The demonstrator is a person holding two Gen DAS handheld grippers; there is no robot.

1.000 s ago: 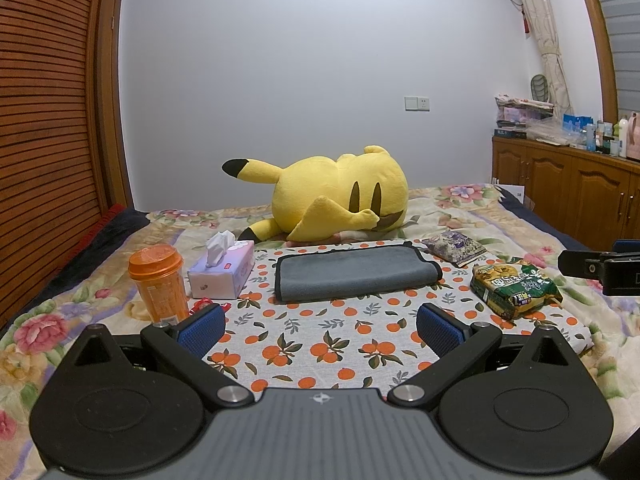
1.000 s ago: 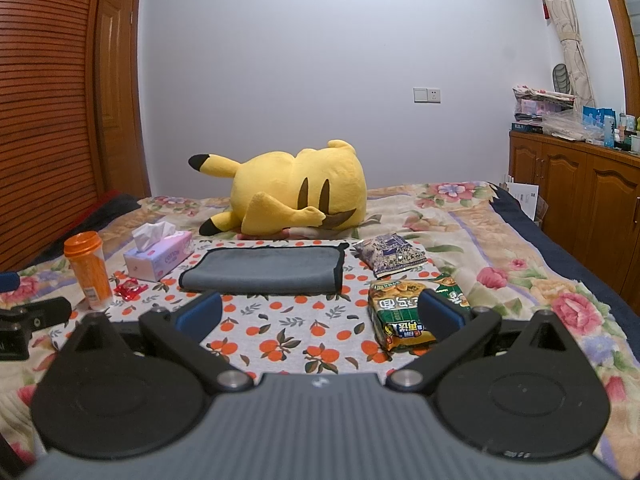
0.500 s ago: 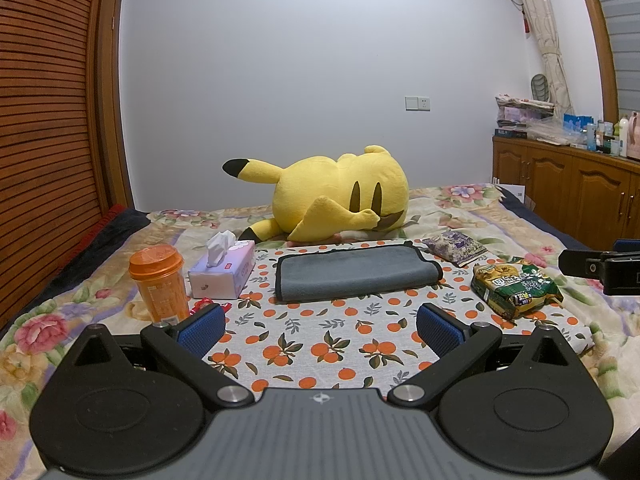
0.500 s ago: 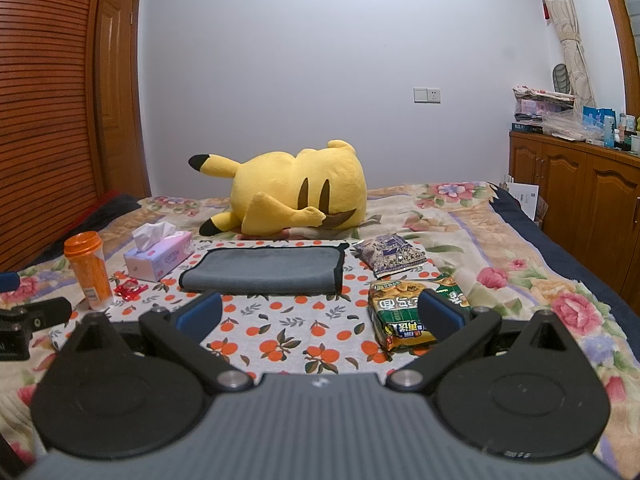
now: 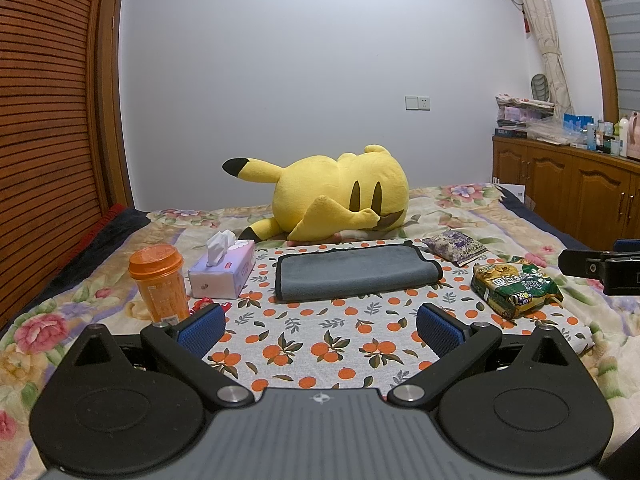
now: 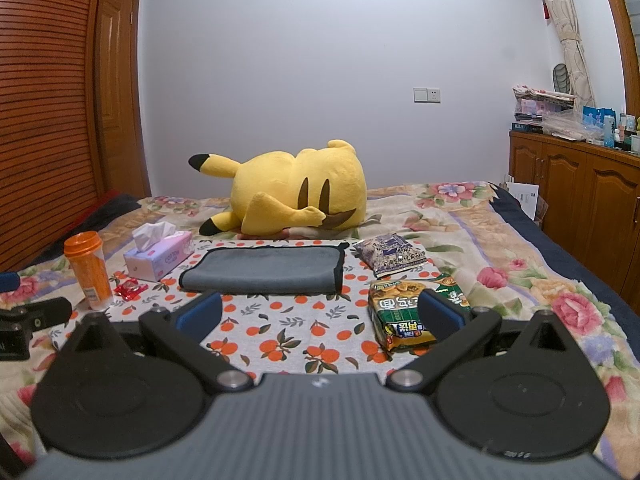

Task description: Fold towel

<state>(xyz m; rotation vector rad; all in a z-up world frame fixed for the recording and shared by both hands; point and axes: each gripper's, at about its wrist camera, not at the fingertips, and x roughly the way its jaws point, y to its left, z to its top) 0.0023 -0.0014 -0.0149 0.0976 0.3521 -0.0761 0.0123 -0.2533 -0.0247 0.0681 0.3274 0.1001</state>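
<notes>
Left wrist view: towel [image 5: 356, 275] already looks folded once on the bed; both grippers' fingers [image 5: 202, 329] spread wide, empty. Next: reach its edge.

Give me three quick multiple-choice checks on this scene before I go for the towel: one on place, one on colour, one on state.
1. What lies directly left of the grey towel?
A. the tissue box
B. the green snack bag
C. the plush toy

2. What colour is the lidded cup?
A. blue
B. orange
C. white

3. How does the left gripper stand?
A. shut on the towel
B. shut and empty
C. open and empty

Answers:
1. A, the tissue box sits beside the towel's left edge.
2. B, its lid and body are both orange.
3. C, the fingers stand wide apart short of the towel, only the orange-print cloth between them.
</notes>
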